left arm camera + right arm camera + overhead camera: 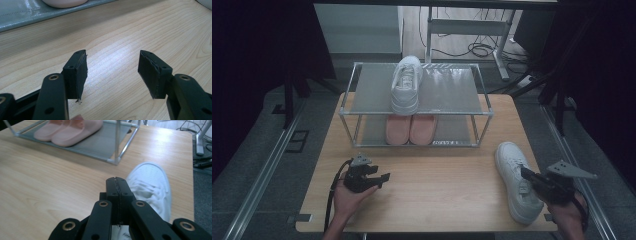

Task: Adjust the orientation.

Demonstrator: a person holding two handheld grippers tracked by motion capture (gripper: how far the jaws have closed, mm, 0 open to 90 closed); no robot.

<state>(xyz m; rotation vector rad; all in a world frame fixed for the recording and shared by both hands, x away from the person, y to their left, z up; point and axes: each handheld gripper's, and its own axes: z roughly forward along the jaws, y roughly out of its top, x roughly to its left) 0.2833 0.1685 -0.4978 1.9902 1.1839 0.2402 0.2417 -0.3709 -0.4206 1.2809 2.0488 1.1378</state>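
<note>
A white sneaker (517,180) lies on the wooden table (437,200) at the right, toe pointing away. My right gripper (524,172) hovers over its heel end; in the right gripper view the gripper (117,185) is shut, pads pressed flat together with nothing between them, and the sneaker (152,185) lies just beyond and below. My left gripper (384,177) rests low at the front left, its jaws open over bare wood (112,72). A matching white sneaker (406,82) stands on the top shelf of a metal rack (362,102).
A pair of pink slippers (411,129) sits on the rack's lower shelf, also in the right gripper view (67,131). The rack stands at the table's far middle. Cables and table legs lie on the floor beyond. Bare wood stretches between the two grippers.
</note>
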